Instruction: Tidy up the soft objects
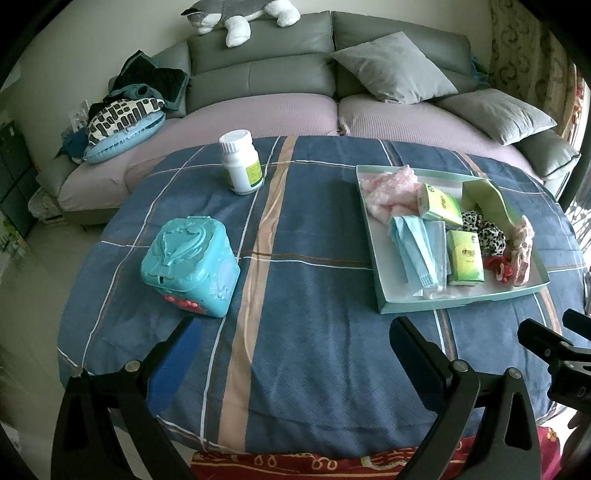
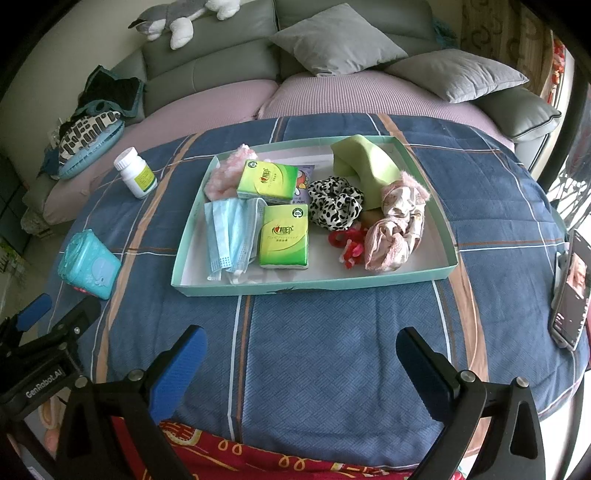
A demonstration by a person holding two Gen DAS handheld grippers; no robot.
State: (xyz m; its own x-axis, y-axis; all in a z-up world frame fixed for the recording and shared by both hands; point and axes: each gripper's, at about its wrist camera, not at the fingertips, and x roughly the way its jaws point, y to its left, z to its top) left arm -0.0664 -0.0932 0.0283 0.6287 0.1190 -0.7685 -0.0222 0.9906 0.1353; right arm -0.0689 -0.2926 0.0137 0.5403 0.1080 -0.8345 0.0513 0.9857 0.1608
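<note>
A shallow mint-green tray [image 2: 314,286] [image 1: 384,295] lies on the blue checked tablecloth. In it are blue face masks [image 2: 231,232] [image 1: 417,247], two green tissue packs [image 2: 283,236] [image 2: 266,179], a fluffy pink piece [image 2: 221,177] [image 1: 388,188], a leopard-print scrunchie [image 2: 334,203], a pink cloth scrunchie [image 2: 395,229], red hair ties [image 2: 345,245] and a green foam piece [image 2: 364,162]. My left gripper [image 1: 295,339] hovers open over the cloth near the front edge. My right gripper [image 2: 301,349] is open just in front of the tray, with nothing between its fingers.
A teal plastic box [image 1: 190,266] [image 2: 90,267] and a white pill bottle [image 1: 242,162] [image 2: 136,177] stand left of the tray. A phone [image 2: 570,291] is propped at the table's right edge. A grey sofa [image 1: 295,74] with cushions and a plush toy [image 1: 240,14] lies behind.
</note>
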